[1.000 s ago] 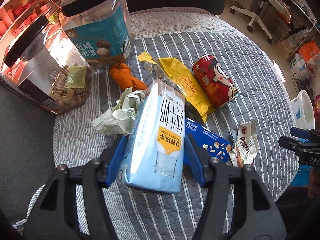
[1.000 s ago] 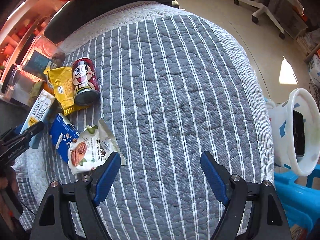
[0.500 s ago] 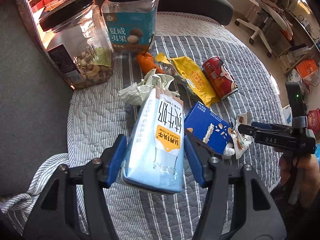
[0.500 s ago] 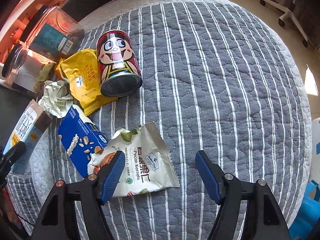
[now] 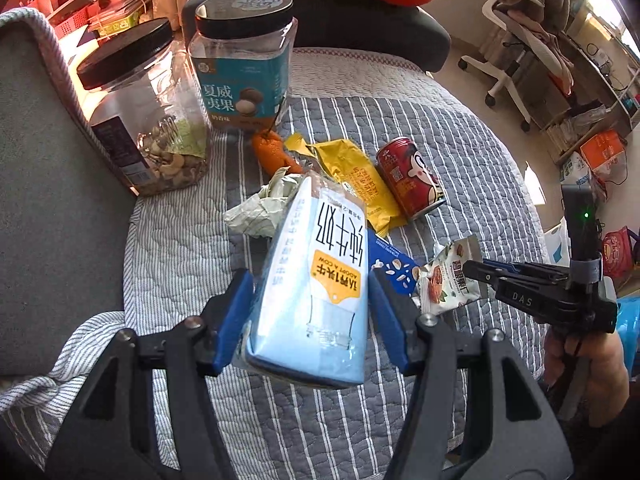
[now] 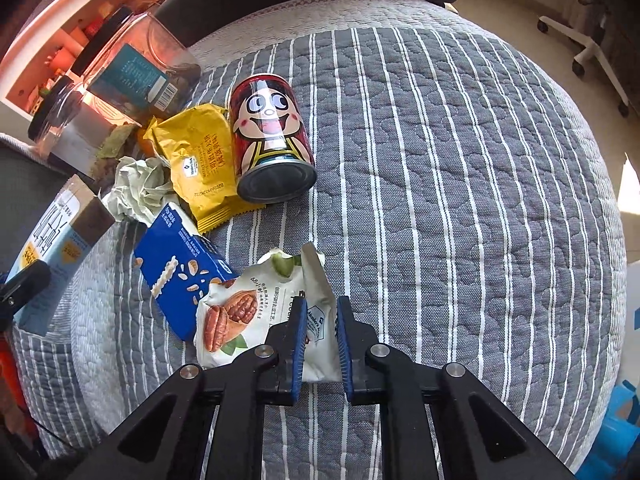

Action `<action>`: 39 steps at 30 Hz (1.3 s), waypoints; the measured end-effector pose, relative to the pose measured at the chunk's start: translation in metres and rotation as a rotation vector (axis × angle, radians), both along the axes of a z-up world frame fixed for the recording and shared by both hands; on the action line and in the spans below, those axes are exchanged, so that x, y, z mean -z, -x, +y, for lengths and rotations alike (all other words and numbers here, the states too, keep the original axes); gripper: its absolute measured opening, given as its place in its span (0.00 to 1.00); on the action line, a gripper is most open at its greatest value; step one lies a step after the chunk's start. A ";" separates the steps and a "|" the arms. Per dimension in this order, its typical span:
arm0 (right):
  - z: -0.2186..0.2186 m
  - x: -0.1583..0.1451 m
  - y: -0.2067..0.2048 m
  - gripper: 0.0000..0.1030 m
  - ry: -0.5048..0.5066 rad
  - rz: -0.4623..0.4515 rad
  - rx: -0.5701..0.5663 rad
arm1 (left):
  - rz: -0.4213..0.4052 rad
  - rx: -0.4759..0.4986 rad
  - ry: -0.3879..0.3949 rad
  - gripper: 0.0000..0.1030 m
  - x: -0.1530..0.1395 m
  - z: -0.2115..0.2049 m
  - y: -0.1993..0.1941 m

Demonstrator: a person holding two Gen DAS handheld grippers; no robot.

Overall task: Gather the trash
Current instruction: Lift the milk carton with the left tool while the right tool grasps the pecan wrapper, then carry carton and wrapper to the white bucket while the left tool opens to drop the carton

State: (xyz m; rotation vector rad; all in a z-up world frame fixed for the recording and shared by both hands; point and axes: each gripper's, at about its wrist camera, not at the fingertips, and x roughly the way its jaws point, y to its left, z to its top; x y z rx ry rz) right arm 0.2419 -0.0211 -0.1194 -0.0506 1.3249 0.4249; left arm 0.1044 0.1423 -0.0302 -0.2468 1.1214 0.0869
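Observation:
My left gripper [image 5: 310, 292] is shut on a light-blue milk carton [image 5: 316, 296] and holds it above the striped quilt; the carton also shows at the left in the right wrist view [image 6: 52, 248]. My right gripper [image 6: 320, 312] is shut on a white pecan snack packet [image 6: 248, 316], also seen in the left wrist view [image 5: 448, 280]. Lying beside them are a blue oat box [image 6: 180, 268], a yellow wrapper [image 6: 200, 160], a red cartoon can [image 6: 272, 136] on its side, and crumpled paper [image 6: 140, 188].
Two clear jars with black lids [image 5: 240, 68] [image 5: 140, 112] and an orange peel [image 5: 272, 152] stand at the back of the grey striped quilt [image 6: 460, 200]. A dark cushion [image 5: 360, 28] lies behind. An office chair [image 5: 516, 68] stands on the floor to the right.
My right gripper moved left onto the pecan packet and shut on it. My left gripper lifted and drew back with the milk carton.

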 end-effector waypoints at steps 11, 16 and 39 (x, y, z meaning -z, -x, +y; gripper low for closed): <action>-0.059 -0.036 0.008 0.08 -0.010 -0.050 0.065 | -0.035 0.062 0.016 0.59 -0.011 -0.044 -0.014; -0.087 -0.042 0.008 0.08 -0.017 -0.043 0.100 | -0.051 0.097 0.018 0.59 -0.016 -0.068 -0.022; 0.035 0.023 0.030 0.83 0.379 -0.144 -0.507 | 0.012 0.022 -0.017 0.59 -0.001 -0.021 0.009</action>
